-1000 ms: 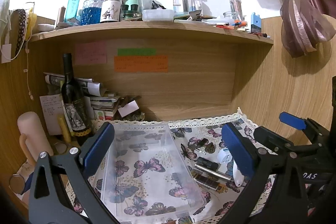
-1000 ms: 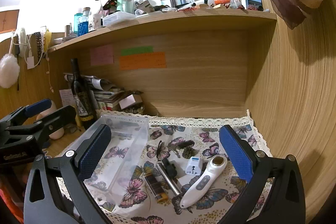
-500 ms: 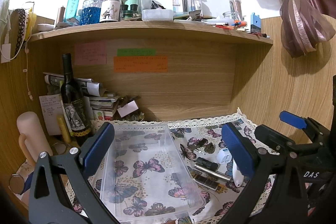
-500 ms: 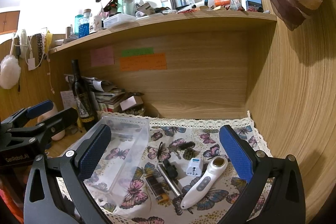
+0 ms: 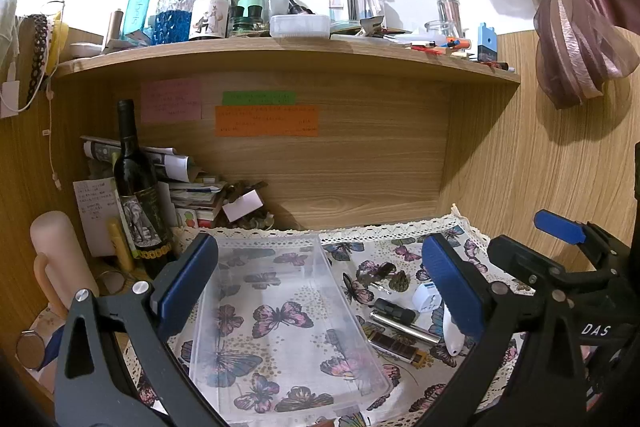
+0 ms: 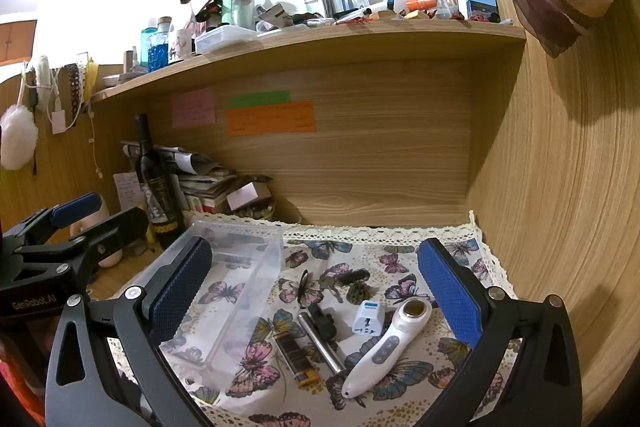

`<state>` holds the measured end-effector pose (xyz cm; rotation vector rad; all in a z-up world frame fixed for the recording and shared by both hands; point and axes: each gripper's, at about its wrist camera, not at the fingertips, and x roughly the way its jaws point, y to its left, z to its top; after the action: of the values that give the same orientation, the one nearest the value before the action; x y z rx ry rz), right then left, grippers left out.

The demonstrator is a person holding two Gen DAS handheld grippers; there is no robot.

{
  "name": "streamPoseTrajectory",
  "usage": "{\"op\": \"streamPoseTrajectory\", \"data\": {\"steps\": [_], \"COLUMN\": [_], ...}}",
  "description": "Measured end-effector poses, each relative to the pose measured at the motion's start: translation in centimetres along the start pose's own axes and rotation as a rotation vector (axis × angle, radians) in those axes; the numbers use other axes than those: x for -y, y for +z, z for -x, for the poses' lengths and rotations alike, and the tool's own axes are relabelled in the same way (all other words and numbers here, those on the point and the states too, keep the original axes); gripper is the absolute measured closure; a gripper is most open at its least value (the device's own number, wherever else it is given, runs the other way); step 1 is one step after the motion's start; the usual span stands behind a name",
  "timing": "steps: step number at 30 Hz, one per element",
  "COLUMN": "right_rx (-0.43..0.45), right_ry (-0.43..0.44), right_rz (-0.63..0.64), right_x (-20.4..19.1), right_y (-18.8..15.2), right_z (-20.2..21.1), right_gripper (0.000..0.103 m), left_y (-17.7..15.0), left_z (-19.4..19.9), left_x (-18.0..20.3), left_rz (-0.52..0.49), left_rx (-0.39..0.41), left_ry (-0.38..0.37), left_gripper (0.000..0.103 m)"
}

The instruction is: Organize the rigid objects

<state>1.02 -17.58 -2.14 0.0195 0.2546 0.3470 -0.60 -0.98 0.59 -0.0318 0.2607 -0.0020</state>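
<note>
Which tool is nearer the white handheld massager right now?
Right. The right tool hangs open just above the white handheld massager; the left tool hangs over the clear bin, off to the massager's left.

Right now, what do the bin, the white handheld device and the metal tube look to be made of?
Bin: clear, thin plastic, slightly glossy; the butterfly cloth shows through its walls and floor.
White device: smooth glossy plastic, grey buttons, with a round metallic-looking head.
Tube: likely steel or aluminium, brushed silver with bright highlights along it.
</note>
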Motion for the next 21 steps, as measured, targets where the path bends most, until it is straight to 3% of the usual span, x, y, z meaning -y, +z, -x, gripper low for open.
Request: {"op": "streamPoseTrajectory", "data": {"steps": [21], "right_rx": [-0.009], "right_ry": [-0.010], "right_rz": [0.007], "right_x": [-0.01], "right_y": [-0.25], "right_z": [-0.15], "right_gripper": [0.000], "left_y": [-0.36], "left_z": [-0.54], "left_x": [-0.32], "left_rz": [0.008], "left_rx": [0.000], "left_ry": [0.005], "left_gripper": [0.000]}}
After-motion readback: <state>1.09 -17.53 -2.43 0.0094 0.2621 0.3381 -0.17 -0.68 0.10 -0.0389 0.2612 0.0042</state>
